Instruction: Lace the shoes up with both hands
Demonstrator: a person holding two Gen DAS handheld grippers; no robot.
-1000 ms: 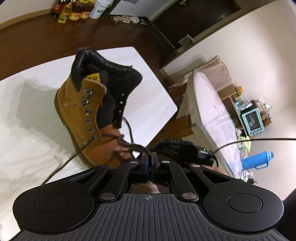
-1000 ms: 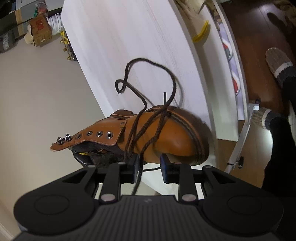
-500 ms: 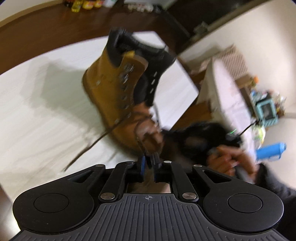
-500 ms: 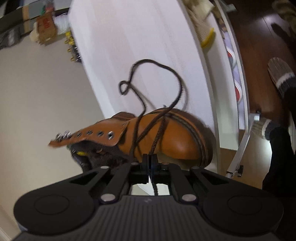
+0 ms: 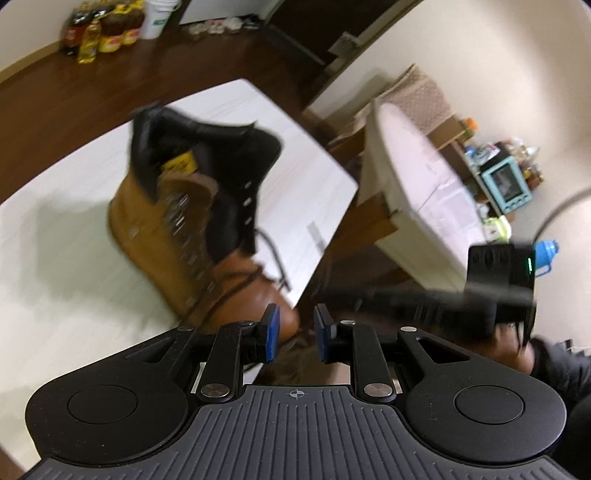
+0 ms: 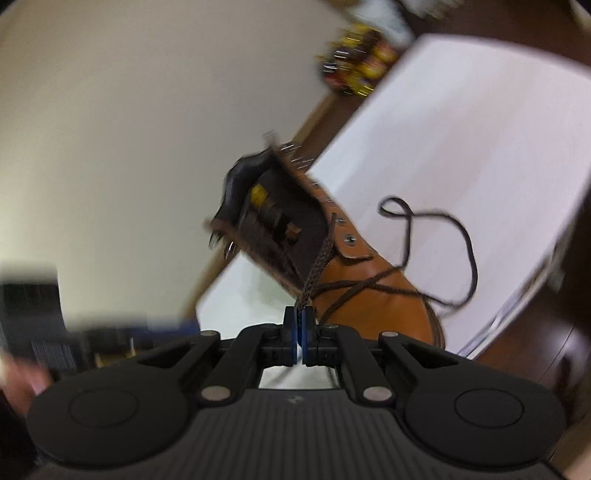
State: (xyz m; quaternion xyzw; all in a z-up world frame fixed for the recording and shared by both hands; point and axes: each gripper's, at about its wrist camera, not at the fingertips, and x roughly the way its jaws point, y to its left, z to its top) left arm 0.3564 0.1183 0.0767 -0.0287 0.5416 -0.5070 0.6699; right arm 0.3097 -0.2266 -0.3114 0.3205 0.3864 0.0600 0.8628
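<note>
White table (image 5: 55,295) carries the tan boot (image 5: 166,236), standing near its front edge, yellow tongue label too blurred to read. Left gripper (image 5: 295,332) is opening, nothing between its pads. Right gripper (image 6: 299,328) is pinched tight on the brown lace (image 6: 314,273). Bottles (image 5: 99,33) on the floor, labels unreadable.

Both wrist cams sit behind their tongs, angled down, close to the boot (image 5: 192,236) on the counter (image 5: 55,280); both share boot + counter.

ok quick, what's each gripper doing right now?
Left gripper: jaws opening, nothing between them.
Right gripper: shut on the lace.
</note>
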